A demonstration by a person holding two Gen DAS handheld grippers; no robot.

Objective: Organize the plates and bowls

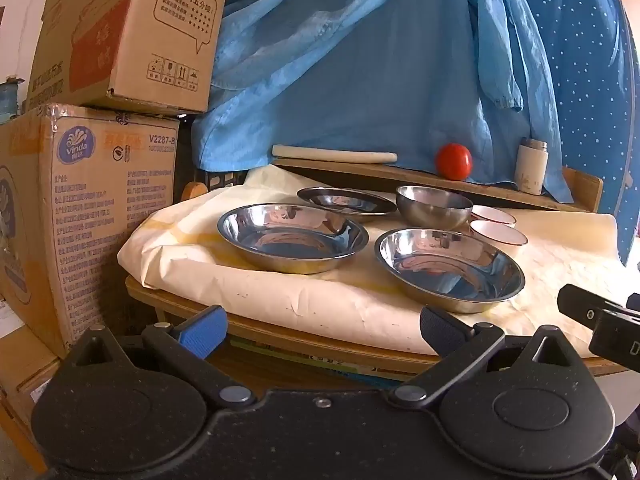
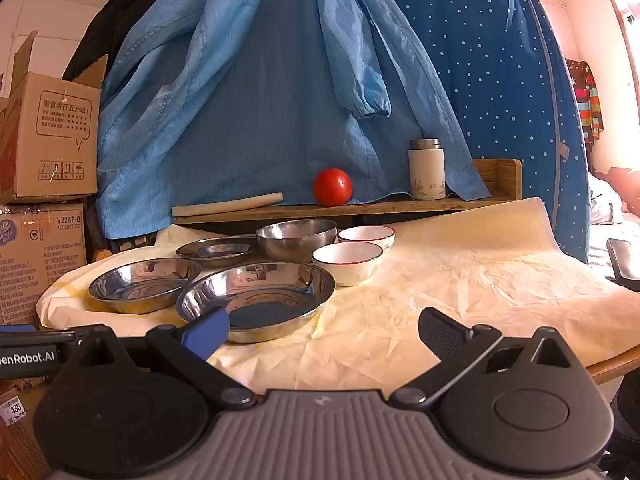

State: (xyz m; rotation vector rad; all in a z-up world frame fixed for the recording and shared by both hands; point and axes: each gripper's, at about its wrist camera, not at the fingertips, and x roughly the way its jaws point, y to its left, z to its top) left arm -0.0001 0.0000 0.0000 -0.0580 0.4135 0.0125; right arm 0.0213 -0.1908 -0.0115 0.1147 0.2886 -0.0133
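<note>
Both grippers hung at the near edge of the table, jaws spread wide and holding nothing: the left gripper (image 1: pixel 322 330) short of the paper-covered top, the right gripper (image 2: pixel 324 332) with its blue left finger just in front of the nearest steel plate (image 2: pixel 256 300). Judging by the layout, sorting had not begun — every dish sat separately on the cream paper (image 2: pixel 460 280), nothing stacked. Ahead and to the left of the right gripper lay a second large steel plate (image 2: pixel 144 284); beyond it a smaller steel plate (image 2: pixel 218 250), and beside that, farther ahead, a steel bowl (image 2: pixel 298 240). Two white bowls with red rims stood straight ahead of the right gripper, the nearer white bowl (image 2: pixel 348 262) just beside the nearest plate and the farther white bowl (image 2: pixel 366 236) close behind it. From the left gripper, one large plate (image 1: pixel 292 238) lay ahead and slightly left, the other (image 1: pixel 450 270) ahead and right. The next move probably called for pinching a plate by its thin rim — a shallow, slippery edge that would need a low, level approach — then nesting like with like. A tomato (image 2: pixel 332 186), a flask (image 2: pixel 426 170) and a rolling pin (image 2: pixel 228 204) rested on the wooden shelf (image 2: pixel 360 206) well beyond the dishes.
</note>
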